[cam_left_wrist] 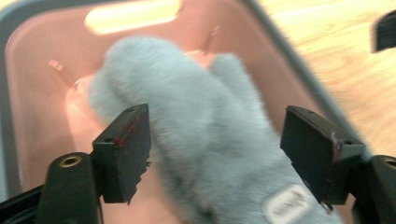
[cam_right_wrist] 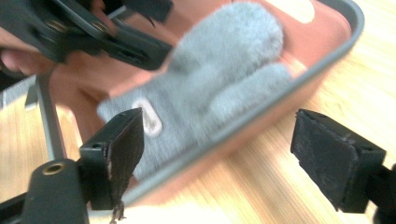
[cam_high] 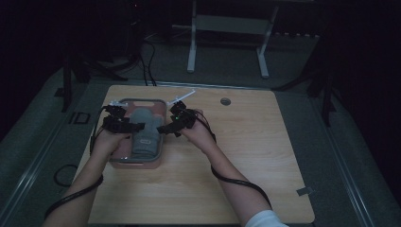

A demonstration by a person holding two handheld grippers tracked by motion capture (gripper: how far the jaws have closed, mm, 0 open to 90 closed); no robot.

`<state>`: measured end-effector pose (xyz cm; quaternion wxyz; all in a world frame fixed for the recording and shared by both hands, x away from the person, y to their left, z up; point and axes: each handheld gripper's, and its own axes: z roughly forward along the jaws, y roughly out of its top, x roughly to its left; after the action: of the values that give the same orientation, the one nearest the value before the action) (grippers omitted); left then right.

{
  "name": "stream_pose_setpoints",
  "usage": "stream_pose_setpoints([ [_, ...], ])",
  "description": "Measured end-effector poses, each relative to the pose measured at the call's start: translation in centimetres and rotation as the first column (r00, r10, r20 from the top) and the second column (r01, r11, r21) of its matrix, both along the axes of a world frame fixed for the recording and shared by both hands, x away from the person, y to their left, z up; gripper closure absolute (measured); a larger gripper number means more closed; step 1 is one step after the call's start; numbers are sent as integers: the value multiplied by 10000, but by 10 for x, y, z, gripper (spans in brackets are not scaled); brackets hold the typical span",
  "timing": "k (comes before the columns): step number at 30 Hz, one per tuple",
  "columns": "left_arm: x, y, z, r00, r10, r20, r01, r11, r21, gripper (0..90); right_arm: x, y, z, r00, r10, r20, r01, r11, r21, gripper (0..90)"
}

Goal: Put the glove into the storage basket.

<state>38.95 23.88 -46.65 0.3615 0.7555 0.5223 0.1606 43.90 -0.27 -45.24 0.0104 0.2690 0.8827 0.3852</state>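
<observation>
Grey mitten (cam_high: pixel 144 134) lies flat in the pink tray (cam_high: pixel 124 160), which sits near the table's (cam_high: pixel 265 165) left edge, toward the far side. Mitten's tip and thumb point to the tray's far end, cuff with white label (cam_left_wrist: pixel 283 205) toward me. My left gripper (cam_high: pixel 137 126) hangs over the tray's left part, jaws released, wide apart, mitten under them but pads not touching it. My right gripper (cam_high: pixel 163 128) is at the tray's right rim, jaws spread too, nothing between them. In its own view the rim runs across below the jaws, with bare wood beneath.
</observation>
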Motion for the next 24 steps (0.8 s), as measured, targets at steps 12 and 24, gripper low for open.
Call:
stream_pose_setpoints([
  [12, -31, -60, 21, 9758, -1930, 1029, 1945, 9809, -48, 181, -12, -41, 6, 9994, -21, 332, 23, 10000, -63, 161],
  [24, -53, -92, 18, 9477, -2969, 1173, 3037, 9517, -447, 189, -24, -81, -2, 9980, -275, 577, 279, 9996, -59, 165],
])
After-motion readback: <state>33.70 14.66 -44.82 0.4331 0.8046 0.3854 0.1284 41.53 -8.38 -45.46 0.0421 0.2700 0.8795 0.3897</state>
